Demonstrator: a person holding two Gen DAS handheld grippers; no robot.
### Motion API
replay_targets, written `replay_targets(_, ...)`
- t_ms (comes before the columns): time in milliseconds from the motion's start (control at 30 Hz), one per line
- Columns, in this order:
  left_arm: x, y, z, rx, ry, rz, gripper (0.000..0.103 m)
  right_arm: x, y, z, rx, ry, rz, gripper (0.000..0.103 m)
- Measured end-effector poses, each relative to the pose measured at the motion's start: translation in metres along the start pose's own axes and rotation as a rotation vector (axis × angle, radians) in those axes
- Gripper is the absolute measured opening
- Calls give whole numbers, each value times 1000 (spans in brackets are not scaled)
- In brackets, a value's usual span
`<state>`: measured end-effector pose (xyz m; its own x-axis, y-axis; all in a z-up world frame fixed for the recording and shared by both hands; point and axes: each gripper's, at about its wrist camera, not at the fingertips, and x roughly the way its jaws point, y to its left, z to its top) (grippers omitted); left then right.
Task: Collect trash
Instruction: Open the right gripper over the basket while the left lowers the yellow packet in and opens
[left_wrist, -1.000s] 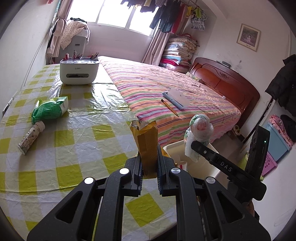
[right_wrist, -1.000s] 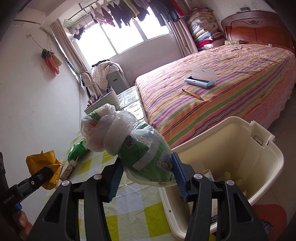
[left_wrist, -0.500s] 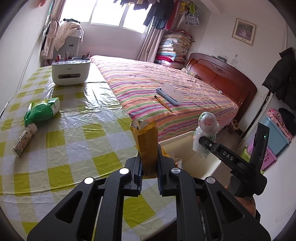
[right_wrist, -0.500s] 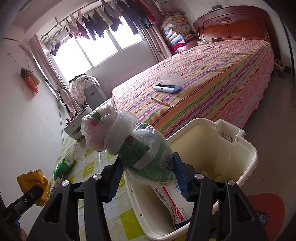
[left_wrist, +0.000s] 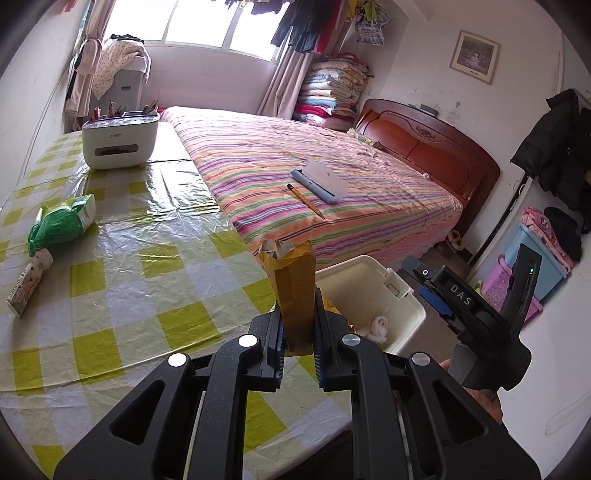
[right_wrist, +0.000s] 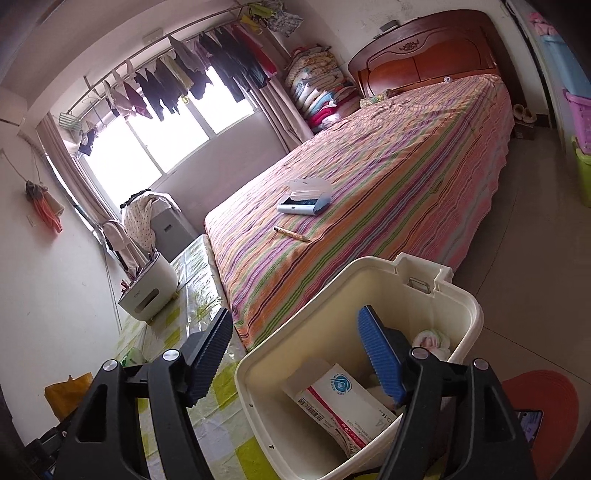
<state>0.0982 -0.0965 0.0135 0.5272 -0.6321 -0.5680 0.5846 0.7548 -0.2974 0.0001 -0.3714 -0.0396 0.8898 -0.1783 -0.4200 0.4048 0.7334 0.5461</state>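
Observation:
My left gripper (left_wrist: 298, 326) is shut on an upright mustard-yellow packet (left_wrist: 293, 291) at the table's near edge, just left of the cream bin (left_wrist: 369, 263). My right gripper (right_wrist: 293, 325) hangs over the bin (right_wrist: 469, 306) with its jaws opening and nothing between them. A knotted white and green bag bundle (right_wrist: 430, 339) lies inside the bin beside a white box (right_wrist: 343, 402). The same bundle (left_wrist: 376, 325) shows in the left wrist view. A green bag (left_wrist: 62, 225) and a paper tube (left_wrist: 29, 282) lie on the table's left side.
The table (left_wrist: 110, 295) has a yellow checked cloth and butts against a striped bed (left_wrist: 332, 206). A white desk organiser (left_wrist: 120, 140) stands at the table's far end. A blue case (left_wrist: 319, 181) and a pencil (left_wrist: 304, 201) lie on the bed. An orange mat (right_wrist: 543, 402) lies on the floor.
The right gripper's jaws have spread and the bag bundle has dropped from them into the bin. The left gripper still holds the yellow packet and has drifted closer to the bin.

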Motion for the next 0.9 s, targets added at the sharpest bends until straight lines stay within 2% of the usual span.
replay_targets(233, 30, -26, 8, 23, 48, -72, 12, -26, -17, 7, 102, -148, 17, 73)
replay_targets(467, 67, -39, 11, 18, 115, -97, 12, -31, -29, 10, 166, -171, 35, 73)
replay_targets(767, 100, -64, 16, 59, 153, -130, 16, -36, -38, 11, 201, -191, 56, 73)
replay_targets(833, 106, -65, 18, 45, 156, -146, 32, -37, -39, 10, 209, -196, 62, 73)
replay_targets(900, 107, -64, 20, 23, 130, -136, 76, -38, -40, 10, 209, -198, 66, 73)
